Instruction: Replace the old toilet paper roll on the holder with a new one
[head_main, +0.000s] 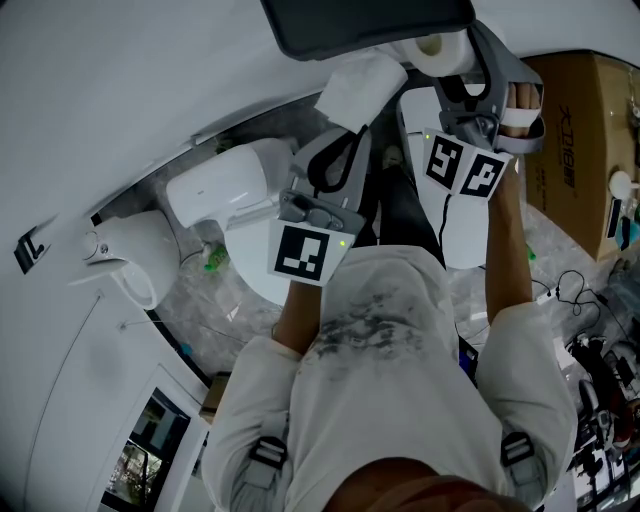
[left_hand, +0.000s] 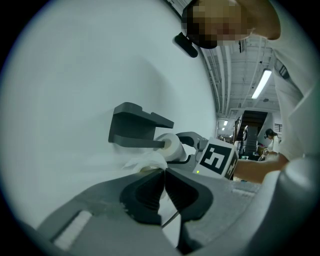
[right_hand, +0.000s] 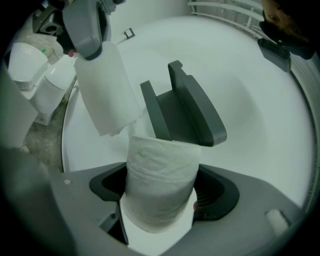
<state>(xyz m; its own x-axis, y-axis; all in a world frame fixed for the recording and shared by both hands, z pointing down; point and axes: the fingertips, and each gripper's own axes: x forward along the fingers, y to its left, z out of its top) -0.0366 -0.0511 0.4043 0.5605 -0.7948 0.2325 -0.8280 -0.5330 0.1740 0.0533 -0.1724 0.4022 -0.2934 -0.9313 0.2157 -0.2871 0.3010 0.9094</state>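
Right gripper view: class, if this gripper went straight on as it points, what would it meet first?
The dark grey holder on the wall. The right gripper, shut on the toilet paper roll, points at it; the roll's far end would probably touch first, though depth is unclear.

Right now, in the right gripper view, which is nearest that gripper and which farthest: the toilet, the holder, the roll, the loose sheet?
1. Roll, between its jaws.
2-3. Holder, just beyond on the wall, and loose sheet, upper left: too close to call.
4. Toilet, far left, on the floor.
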